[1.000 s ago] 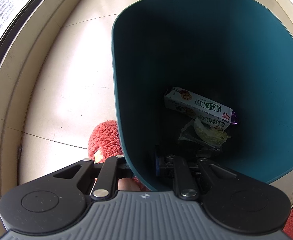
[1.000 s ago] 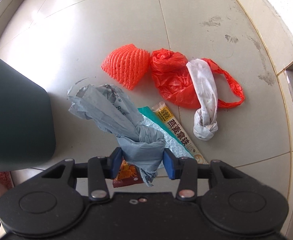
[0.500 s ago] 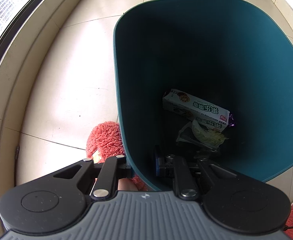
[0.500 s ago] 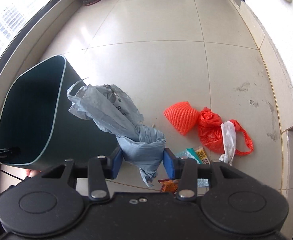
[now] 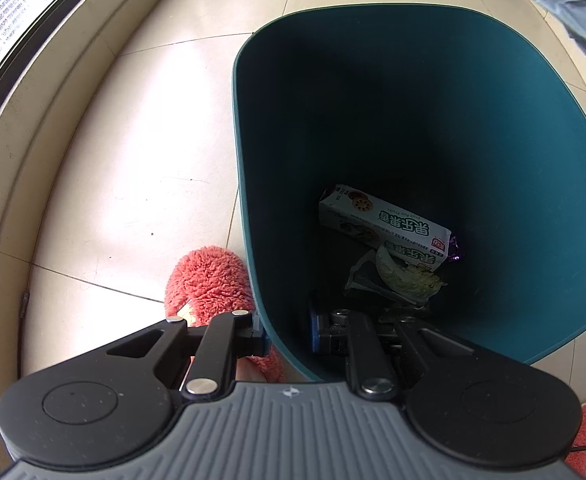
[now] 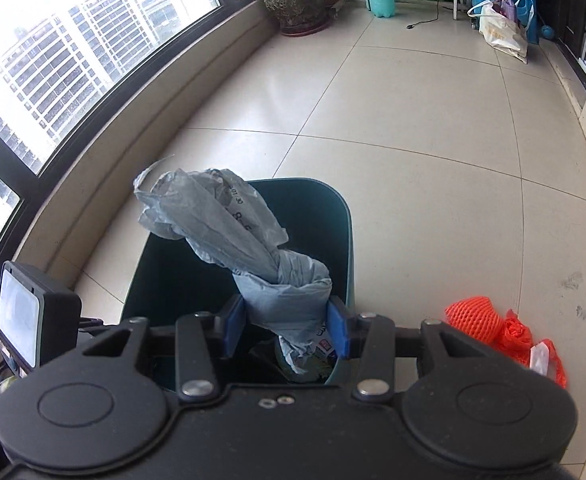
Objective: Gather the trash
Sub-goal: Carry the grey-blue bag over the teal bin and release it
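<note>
My right gripper (image 6: 287, 330) clamps a crumpled grey plastic bag (image 6: 249, 248) above the open mouth of the dark teal plastic bin (image 5: 473, 128). My left gripper (image 5: 285, 330) pinches the bin's near rim. A white snack box (image 5: 385, 226) lies at the bottom.

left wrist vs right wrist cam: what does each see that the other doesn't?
Left wrist only: left gripper clamped on the bin's near wall, a white snack box at the bottom, a pink fluffy slipper.
Right wrist only: right gripper shut on the grey bag, orange foam net, red bag, window.
Both: teal bin, grey bag.
</note>
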A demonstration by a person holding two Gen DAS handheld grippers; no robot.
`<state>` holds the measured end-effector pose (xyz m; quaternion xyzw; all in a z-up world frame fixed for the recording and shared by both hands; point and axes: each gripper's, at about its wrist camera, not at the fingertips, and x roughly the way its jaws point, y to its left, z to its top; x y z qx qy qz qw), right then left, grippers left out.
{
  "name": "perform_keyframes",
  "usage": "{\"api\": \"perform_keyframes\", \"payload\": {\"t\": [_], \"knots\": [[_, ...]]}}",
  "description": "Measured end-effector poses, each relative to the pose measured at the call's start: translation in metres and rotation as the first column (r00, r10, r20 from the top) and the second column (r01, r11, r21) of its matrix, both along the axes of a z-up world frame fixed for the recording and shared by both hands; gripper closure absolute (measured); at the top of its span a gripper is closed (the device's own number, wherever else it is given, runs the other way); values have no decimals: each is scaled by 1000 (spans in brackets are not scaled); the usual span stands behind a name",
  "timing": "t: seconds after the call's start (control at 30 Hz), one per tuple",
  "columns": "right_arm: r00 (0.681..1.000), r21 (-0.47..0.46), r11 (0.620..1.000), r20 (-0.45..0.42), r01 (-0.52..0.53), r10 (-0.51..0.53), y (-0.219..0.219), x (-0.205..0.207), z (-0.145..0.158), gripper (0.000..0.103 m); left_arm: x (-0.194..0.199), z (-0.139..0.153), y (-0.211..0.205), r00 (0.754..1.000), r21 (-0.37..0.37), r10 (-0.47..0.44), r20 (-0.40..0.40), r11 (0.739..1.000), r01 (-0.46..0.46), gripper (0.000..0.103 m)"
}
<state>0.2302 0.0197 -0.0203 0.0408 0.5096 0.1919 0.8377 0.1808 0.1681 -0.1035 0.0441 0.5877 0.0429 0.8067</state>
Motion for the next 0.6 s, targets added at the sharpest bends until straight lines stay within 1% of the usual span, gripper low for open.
{"api": "perform_keyframes", "payload": {"t": [0.13,0.2,0.37,0.6], "knots": [[999,-28,1000,-37,-2,1,28,14,-21,60,-2,5,4,1000,-14,0,15,1000,0,87],[999,-59,998,-52,-1,-2,42,21,-32,60,-3,7,6,1000,-22,2,20,1000,-1,87],[994,-114,993,-105,1,-13,65,37,-64,60,-4,12,11,1000,-41,2,26,999,-1,87],[986,-200,980,-165,-14,-20,90,59,-107,60,-2,16,17,1000,-67,11,13,998,-11,87]]}}
